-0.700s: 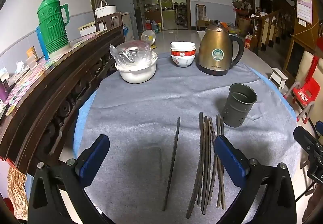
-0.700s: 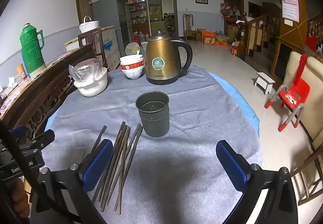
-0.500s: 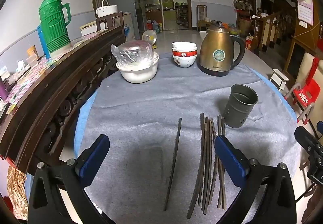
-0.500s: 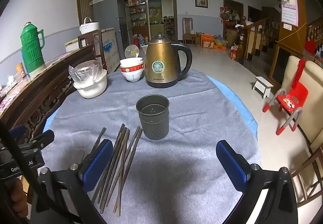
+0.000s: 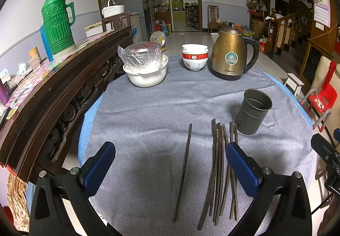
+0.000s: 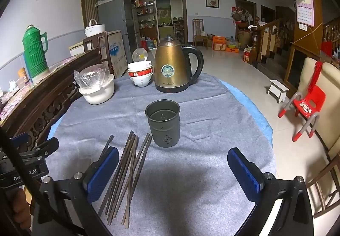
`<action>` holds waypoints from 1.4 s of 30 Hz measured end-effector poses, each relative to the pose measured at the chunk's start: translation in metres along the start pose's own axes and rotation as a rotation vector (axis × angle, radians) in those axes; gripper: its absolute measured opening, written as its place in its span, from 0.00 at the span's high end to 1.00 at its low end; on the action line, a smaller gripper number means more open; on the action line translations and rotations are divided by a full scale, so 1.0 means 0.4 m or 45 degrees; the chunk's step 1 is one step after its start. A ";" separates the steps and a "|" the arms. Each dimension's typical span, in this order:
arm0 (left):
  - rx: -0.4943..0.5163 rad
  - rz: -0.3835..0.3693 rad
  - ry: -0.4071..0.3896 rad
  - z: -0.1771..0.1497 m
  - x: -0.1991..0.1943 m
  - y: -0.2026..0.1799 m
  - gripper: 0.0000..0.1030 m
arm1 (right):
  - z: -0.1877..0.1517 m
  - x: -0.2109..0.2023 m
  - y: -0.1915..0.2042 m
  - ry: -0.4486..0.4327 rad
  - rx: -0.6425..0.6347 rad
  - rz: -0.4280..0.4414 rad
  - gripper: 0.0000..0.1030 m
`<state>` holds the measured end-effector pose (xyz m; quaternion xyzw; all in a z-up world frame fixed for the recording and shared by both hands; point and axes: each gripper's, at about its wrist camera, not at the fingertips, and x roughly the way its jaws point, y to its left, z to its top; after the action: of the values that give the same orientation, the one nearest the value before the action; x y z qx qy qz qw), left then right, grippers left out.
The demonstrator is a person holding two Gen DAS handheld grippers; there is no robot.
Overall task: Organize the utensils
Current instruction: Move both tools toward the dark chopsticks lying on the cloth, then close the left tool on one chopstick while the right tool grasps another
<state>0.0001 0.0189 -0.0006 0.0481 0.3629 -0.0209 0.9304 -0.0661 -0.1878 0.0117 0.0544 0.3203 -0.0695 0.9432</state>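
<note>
Left wrist view: your left tool (image 5: 170,163) hangs over the near part of the bench (image 5: 148,108) with its pads spread wide and nothing between them. Compared with a moment ago, the scene sits a shade lower in the picture and the far things show a little more, so you have only drifted slightly; nothing on the cloth has shifted. The single chopstick (image 5: 183,170) lies alone between the pads, and the bundle of chopsticks (image 5: 218,172) lies just right of it, partly behind the right pad. The holder cup (image 5: 252,111) stands upright and empty beyond the bundle, near its far tips.

Right wrist view: your right tool (image 6: 173,170) is likewise spread, pinching nothing. The picture has changed about as little here; the cup (image 6: 163,122) stands ahead of the tool, upright, with the chopsticks (image 6: 127,172) fanned just left of it and running under the left pad. The kettle (image 6: 173,67) and bowls (image 6: 140,73) stay well back.

For the task, that means no sorting has begun: every chopstick is on the cloth, none in the cup. You look poised for a first pick, probably the lone one.
</note>
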 end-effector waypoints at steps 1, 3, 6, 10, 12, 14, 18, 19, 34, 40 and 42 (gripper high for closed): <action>-0.001 0.001 0.000 -0.001 0.000 0.000 0.00 | 0.000 0.000 0.001 0.000 0.000 0.001 0.00; -0.001 -0.002 -0.001 -0.003 0.001 0.001 0.00 | 0.000 0.000 0.002 0.001 0.001 0.003 0.00; -0.001 -0.003 -0.004 -0.003 0.001 0.001 0.00 | 0.001 0.001 0.003 0.002 0.001 0.002 0.00; -0.009 -0.004 -0.011 -0.001 0.000 0.005 0.00 | 0.001 0.001 0.004 0.001 0.003 0.002 0.00; -0.014 -0.001 -0.012 0.000 0.000 0.008 0.00 | 0.001 0.000 0.003 0.001 0.001 0.002 0.00; -0.017 -0.002 -0.011 0.001 0.002 0.010 0.00 | 0.001 0.001 0.004 0.002 0.001 0.003 0.00; -0.038 -0.028 0.023 0.003 0.020 0.030 0.00 | 0.001 0.001 0.004 0.005 0.006 0.008 0.00; -0.047 -0.029 0.034 0.004 0.027 0.038 0.00 | 0.001 0.004 0.002 0.008 0.009 0.012 0.00; -0.116 -0.092 0.204 -0.018 0.144 0.111 0.04 | -0.014 0.093 0.013 0.131 0.061 0.099 0.00; -0.095 -0.141 0.259 -0.025 0.193 0.108 0.07 | -0.024 0.156 0.018 0.198 0.089 0.144 0.09; -0.076 -0.179 0.289 -0.029 0.223 0.102 0.12 | -0.034 0.195 0.024 0.254 0.100 0.167 0.17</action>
<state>0.0611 0.0602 -0.0665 -0.0032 0.4688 -0.0696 0.8805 -0.0114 -0.1837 -0.0460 0.1187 0.4055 -0.0146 0.9062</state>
